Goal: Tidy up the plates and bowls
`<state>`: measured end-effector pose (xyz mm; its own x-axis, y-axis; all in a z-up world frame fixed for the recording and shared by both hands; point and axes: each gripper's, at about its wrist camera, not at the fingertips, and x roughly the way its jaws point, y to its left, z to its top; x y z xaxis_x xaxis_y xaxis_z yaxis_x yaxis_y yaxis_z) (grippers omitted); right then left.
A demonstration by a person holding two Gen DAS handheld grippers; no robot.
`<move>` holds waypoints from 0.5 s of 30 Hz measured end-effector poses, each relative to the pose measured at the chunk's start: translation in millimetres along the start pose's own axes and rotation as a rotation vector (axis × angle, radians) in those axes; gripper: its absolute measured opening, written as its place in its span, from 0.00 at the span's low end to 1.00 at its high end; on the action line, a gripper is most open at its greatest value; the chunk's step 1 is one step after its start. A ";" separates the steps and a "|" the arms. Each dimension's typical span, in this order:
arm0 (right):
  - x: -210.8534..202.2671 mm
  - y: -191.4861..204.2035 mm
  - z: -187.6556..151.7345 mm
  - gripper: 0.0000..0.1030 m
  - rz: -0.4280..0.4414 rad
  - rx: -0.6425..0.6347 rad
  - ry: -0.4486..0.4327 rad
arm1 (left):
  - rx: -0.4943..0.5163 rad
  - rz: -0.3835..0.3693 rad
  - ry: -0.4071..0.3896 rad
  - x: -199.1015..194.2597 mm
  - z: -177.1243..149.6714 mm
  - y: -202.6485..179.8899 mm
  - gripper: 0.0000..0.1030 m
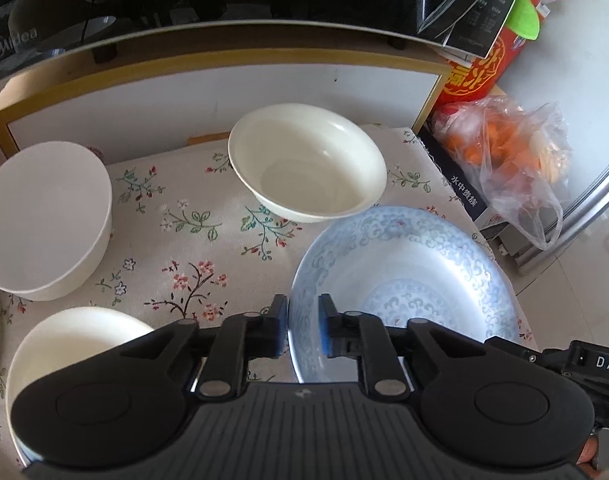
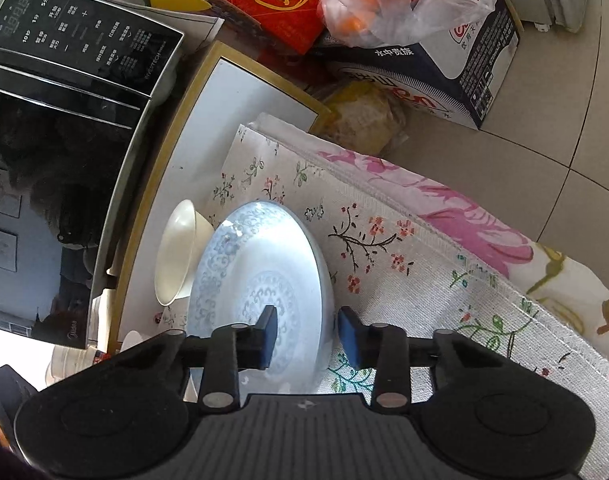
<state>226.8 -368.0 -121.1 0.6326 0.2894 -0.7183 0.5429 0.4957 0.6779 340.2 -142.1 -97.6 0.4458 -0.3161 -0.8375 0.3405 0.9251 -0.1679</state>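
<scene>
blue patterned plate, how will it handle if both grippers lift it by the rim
The blue patterned plate looks like glazed ceramic: probably stiff, fairly heavy and breakable. Its glossy rim may slip between the left gripper pads. The right gripper on the opposite rim should limit tipping.

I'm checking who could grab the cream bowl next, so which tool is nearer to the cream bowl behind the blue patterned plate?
Left, probably. The left tool straddles the blue plate's rim on the side toward the cream bowl. The right tool straddles the opposite rim, across the plate from that bowl.
</scene>
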 end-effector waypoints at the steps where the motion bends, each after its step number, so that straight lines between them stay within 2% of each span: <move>1: 0.4 0.4 -0.3 0.25 -0.004 -0.004 -0.001 | 0.002 0.004 -0.003 0.5 -0.6 0.5 0.10; 5: 0.2 2.2 -2.3 0.12 -0.047 -0.031 -0.012 | 0.035 0.025 -0.020 -1.0 -3.1 -1.1 0.05; 12: -2.5 9.5 -4.7 0.12 -0.070 -0.102 -0.021 | 0.077 0.057 -0.057 -11.3 -5.3 -6.1 0.03; 13: -3.8 10.3 -4.5 0.12 -0.067 -0.107 -0.022 | 0.080 0.038 -0.062 -14.3 -5.2 -6.4 0.00; 15: -6.2 12.3 -4.3 0.13 -0.053 -0.116 -0.018 | 0.054 -0.065 -0.060 -23.6 -4.0 -8.4 0.00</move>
<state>227.2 -360.1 -109.0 0.6156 0.2460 -0.7487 0.5085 0.6017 0.6159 323.5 -141.6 -78.6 0.4692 -0.3884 -0.7931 0.4135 0.8902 -0.1913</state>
